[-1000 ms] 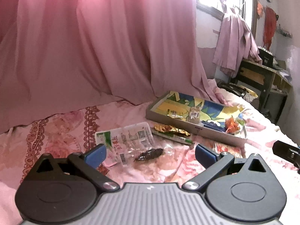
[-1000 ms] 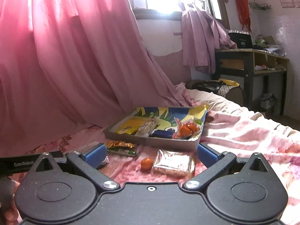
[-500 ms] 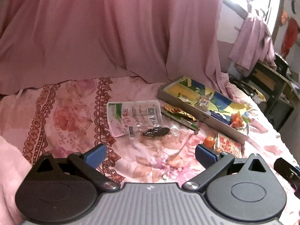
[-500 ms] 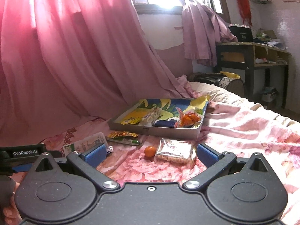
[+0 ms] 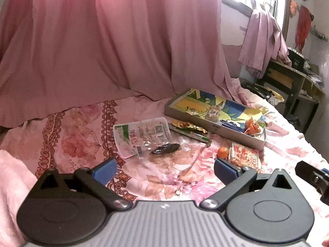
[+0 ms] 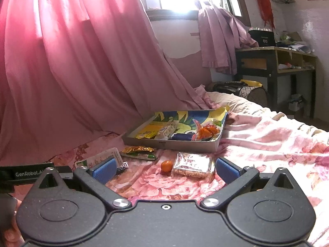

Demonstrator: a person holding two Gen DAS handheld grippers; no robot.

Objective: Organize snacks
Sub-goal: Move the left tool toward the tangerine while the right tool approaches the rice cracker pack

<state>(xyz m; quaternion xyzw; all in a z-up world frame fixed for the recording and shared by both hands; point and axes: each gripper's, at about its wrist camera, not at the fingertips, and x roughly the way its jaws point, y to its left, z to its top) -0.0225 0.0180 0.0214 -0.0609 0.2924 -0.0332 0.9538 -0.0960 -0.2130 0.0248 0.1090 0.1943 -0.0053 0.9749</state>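
Note:
A shallow grey box (image 5: 213, 124) (image 6: 170, 144) with a colourful lining lies on the pink floral bedspread and holds several snack packets. In front of it lie a clear and green packet (image 5: 141, 138) (image 6: 98, 158), a dark snack piece (image 5: 165, 148), a gold and green wrapper (image 5: 190, 130) (image 6: 138, 152), a small orange fruit (image 5: 223, 152) (image 6: 166, 165) and a red-printed snack bag (image 5: 245, 157) (image 6: 192, 163). My left gripper (image 5: 164, 169) hangs open over the bedspread short of the clear packet. My right gripper (image 6: 164, 169) is open, close before the fruit and the bag.
A pink curtain (image 5: 102, 41) hangs behind the bed. A dark wooden desk (image 6: 275, 61) stands at the far right with clutter on it. A purple cloth (image 6: 220, 37) hangs by the window. A fuzzy pink blanket (image 5: 12, 177) lies at the left edge.
The left gripper rose and tilted down, then eased back, so the snacks sit farther from its tips. The right gripper lifted slightly and came closer to the fruit and bag. Both stayed open.

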